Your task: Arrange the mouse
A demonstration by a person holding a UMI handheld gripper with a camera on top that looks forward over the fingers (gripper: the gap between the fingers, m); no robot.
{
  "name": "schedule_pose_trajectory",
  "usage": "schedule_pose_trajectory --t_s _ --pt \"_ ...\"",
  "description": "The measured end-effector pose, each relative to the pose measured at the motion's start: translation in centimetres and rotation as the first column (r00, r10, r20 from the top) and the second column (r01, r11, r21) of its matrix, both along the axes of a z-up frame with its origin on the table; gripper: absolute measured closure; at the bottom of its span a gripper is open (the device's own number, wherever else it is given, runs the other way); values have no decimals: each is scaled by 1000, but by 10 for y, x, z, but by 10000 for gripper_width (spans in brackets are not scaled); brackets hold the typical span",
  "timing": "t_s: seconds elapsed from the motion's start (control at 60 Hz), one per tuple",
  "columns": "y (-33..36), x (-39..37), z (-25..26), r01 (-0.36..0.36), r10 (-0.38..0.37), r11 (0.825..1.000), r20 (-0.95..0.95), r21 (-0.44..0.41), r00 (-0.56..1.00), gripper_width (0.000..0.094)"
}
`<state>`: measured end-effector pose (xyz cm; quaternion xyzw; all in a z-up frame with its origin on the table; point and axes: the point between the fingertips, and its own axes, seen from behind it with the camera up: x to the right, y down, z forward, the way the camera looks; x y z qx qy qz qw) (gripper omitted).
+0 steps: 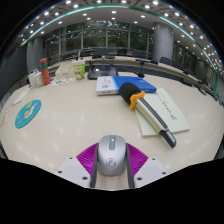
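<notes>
A grey wireless mouse (111, 152) sits between my gripper's (112, 160) two fingers, its nose pointing away from me over the beige table (70, 125). The purple pads (88, 157) press against both its sides, so the gripper is shut on it. I cannot tell whether the mouse rests on the table or is held just above it.
Just ahead and to the right lie a long white and black device (157, 120) on papers, an orange object (135, 99) and a blue one (135, 86). A white booklet (107, 85) lies beyond them. A teal disc (28, 112) is at the left and a red bottle (44, 72) further back.
</notes>
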<state>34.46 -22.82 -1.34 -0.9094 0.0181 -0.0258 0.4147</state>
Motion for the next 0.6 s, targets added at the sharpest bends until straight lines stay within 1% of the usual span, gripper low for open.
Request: schedule_pose_trajectory --t_s 0.117,0.183,0.25,0.35,0.417,0.467,0.517,0.6 --pt "1 -1 1 8 -8 1000 24 -10 1000 560" --pt "1 0 3 27 -26 999 28 -20 999 571" --pt "6 0 22 54 -54 999 45 5 998 571" --pt "26 -13 80 103 -107 990 46 92 993 572" --pt "45 -38 129 118 -124 979 25 167 992 572" --pt "60 -66 163 117 -123 970 16 212 992 572" --pt "78 -99 195 97 -101 962 1 256 995 571" --pt "104 -169 223 57 -54 952 -19 302 998 573"
